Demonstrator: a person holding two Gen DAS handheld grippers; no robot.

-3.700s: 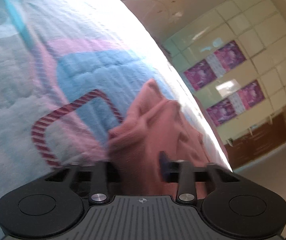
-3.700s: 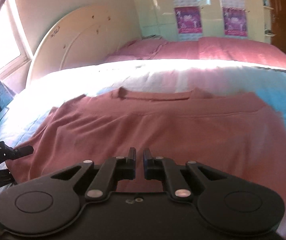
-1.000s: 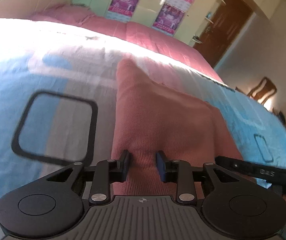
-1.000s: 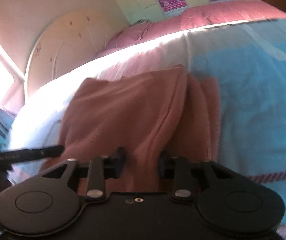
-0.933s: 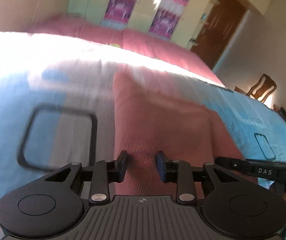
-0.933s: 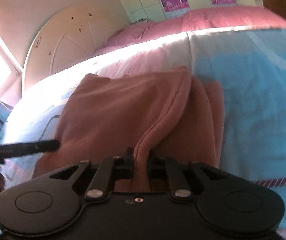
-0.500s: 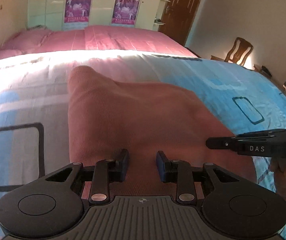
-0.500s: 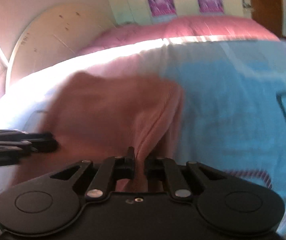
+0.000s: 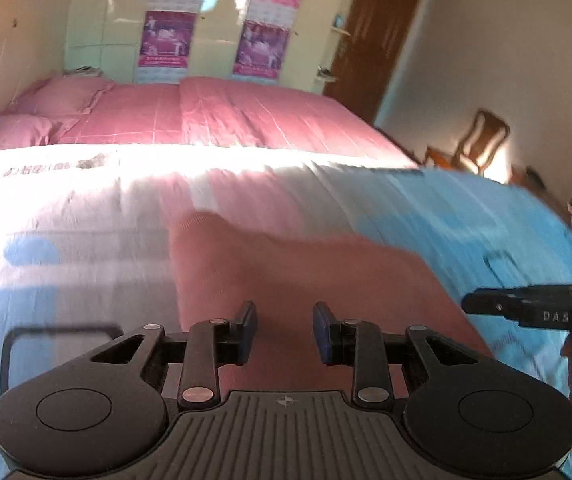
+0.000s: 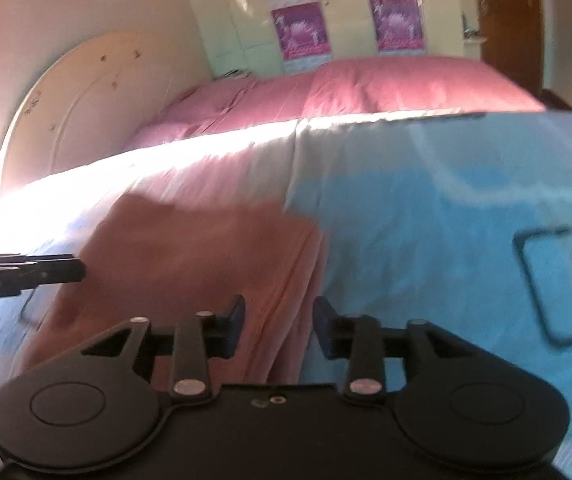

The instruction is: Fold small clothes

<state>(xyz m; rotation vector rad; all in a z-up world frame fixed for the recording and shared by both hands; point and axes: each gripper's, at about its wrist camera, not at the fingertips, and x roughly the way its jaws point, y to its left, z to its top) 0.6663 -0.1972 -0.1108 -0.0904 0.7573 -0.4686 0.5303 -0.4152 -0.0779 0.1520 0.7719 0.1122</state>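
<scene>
Right wrist: folded garment (image 10: 205,256) below open right hand-held gripper (image 10: 277,326).

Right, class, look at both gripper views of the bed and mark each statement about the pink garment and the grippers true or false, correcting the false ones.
1. The pink garment lies folded on the blue and white quilt. True.
2. The right gripper is clamped on the garment. False: its jaws have just opened, pads apart.
3. The left gripper holds a sock. False: it is open and empty.
4. A wooden chair stands beyond the bed. True.
</scene>
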